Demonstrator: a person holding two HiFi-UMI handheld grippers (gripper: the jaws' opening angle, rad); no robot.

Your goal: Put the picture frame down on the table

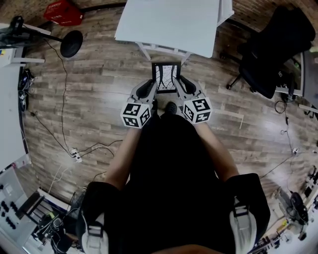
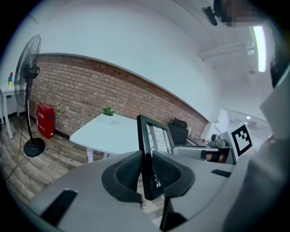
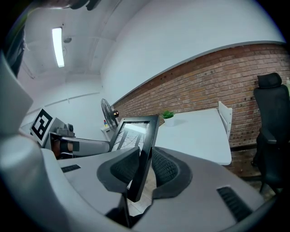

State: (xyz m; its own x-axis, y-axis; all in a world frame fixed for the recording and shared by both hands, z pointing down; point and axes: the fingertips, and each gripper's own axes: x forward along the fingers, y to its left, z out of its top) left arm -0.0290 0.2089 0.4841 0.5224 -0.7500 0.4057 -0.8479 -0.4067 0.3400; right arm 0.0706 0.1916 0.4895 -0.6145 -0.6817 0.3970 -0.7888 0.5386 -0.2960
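**Frame gripped at both sides, not yet over the table**

Picture frame: black border, pale print with dark branching lines. It sits a little above the centre of the head view, upright and off the ground over the wood floor. It is just below the near edge of the white table and not on it yet.

Left gripper: ribbed pads closed onto the frame's left border, pinching it with no gap showing. Right gripper: the same on the right border. In the right gripper view the frame leans a little to one side.

Step in hand, as I read it: carry and approach. You face the table, which fills the upper centre of the head view. Its top looks bare apart from a small green plant at the far end.

Next move, my judgement: take both claws forward together until the frame is over the tabletop. Then lower it until it rests there before you loosen either grip. Keep your hands level, since an uneven pull could twist the border out of the pads.

Outward: black office chair at upper right, standing fan at upper left, red box above it.
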